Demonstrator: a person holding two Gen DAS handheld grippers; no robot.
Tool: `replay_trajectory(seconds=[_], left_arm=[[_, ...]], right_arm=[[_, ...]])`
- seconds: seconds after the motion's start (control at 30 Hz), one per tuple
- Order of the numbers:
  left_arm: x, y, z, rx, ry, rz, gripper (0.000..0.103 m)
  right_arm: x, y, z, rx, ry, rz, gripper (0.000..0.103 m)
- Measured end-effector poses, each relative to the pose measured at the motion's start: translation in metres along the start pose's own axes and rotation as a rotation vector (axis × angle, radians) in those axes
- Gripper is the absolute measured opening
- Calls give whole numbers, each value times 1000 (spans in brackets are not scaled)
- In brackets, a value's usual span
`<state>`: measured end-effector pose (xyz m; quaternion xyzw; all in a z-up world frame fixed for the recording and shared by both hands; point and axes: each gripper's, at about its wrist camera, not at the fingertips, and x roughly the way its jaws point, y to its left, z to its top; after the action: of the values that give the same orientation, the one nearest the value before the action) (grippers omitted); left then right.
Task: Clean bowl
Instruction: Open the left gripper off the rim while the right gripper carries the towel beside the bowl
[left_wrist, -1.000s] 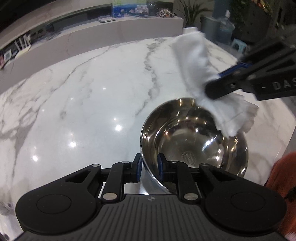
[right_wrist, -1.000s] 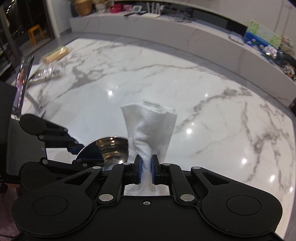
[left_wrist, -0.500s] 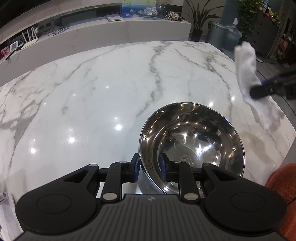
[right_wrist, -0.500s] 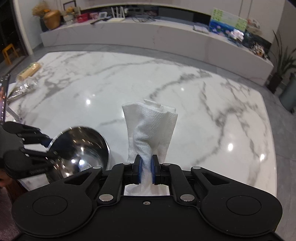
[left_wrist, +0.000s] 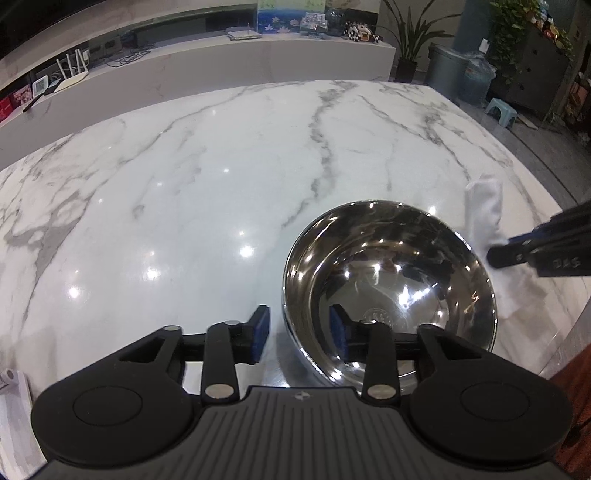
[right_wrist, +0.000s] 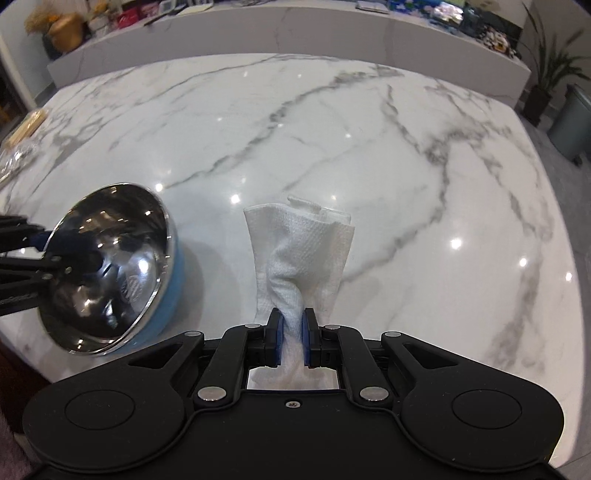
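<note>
A steel bowl (left_wrist: 391, 280) with a blue outside sits on the white marble table near its front edge. It also shows in the right wrist view (right_wrist: 110, 266). My left gripper (left_wrist: 299, 332) is open, with the bowl's near rim between its two pads; the left pad is clear of the rim. My right gripper (right_wrist: 291, 332) is shut on a white paper towel (right_wrist: 299, 251), which lies on the table just right of the bowl. The towel (left_wrist: 484, 206) and the right gripper (left_wrist: 543, 247) also show at the right of the left wrist view.
The marble table (left_wrist: 221, 177) stretches away ahead. Its front edge lies just below the bowl and its right edge is near the towel. A foil packet and a wooden item (right_wrist: 22, 129) lie at the table's far left. A low counter (right_wrist: 295, 29) runs behind.
The left gripper has opened and let go of the bowl's rim. The bowl has come down onto the table. The right gripper has moved the towel out of the bowl, down to the table on its right.
</note>
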<state>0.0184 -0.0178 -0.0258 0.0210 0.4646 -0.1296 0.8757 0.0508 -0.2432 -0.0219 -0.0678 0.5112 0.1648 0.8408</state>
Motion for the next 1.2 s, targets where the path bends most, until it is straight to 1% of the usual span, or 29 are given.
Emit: replay_trajectory(seconds=[0.07, 0.17, 0.23, 0.27, 0.33, 0.43, 0.53, 0.6, 0.67, 0.7, 0.73, 0.77, 0.97, 1.07, 1.2], left_arm=[[1, 1, 0, -14, 0, -11, 38], [1, -1, 0, -19, -2, 1, 38], [1, -3, 0, -20, -12, 5, 39], [1, -4, 0, -23, -15, 3, 39], [0, -4, 0, -30, -22, -2, 43], [0, -6, -1, -36, -35, -1, 45], [0, -9, -3, -24, -52, 22, 48], [0, -11, -4, -14, -62, 48, 50], [0, -12, -5, -6, -68, 63, 53], [0, -12, -6, -2, -65, 71, 57], [-1, -12, -6, -13, -65, 73, 61], [-1, -11, -6, -24, -65, 75, 62], [-4, -11, -7, -45, -56, 61, 63], [-4, -11, -9, -56, -56, 52, 63], [-2, -11, -10, -69, -53, 45, 63]], right_arm=[[4, -4, -5, 34, -27, 5, 10], [6, -6, -13, 63, -82, 5, 18], [3, -6, -20, 68, -145, 6, 31], [2, -7, -22, 72, -169, 11, 33], [-1, -4, -31, 68, -243, 10, 34], [-3, 6, -39, 24, -300, -19, 34], [1, 17, -42, -4, -310, -39, 34], [5, 19, -44, -8, -308, -75, 34], [5, 18, -45, -4, -313, -90, 38], [5, 16, -45, 8, -318, -94, 43], [5, 14, -46, 22, -321, -90, 44], [6, 13, -46, 30, -323, -85, 44], [12, 9, -47, 56, -331, -76, 44], [14, 11, -46, 45, -341, -77, 44], [19, 13, -46, 24, -330, -93, 41]])
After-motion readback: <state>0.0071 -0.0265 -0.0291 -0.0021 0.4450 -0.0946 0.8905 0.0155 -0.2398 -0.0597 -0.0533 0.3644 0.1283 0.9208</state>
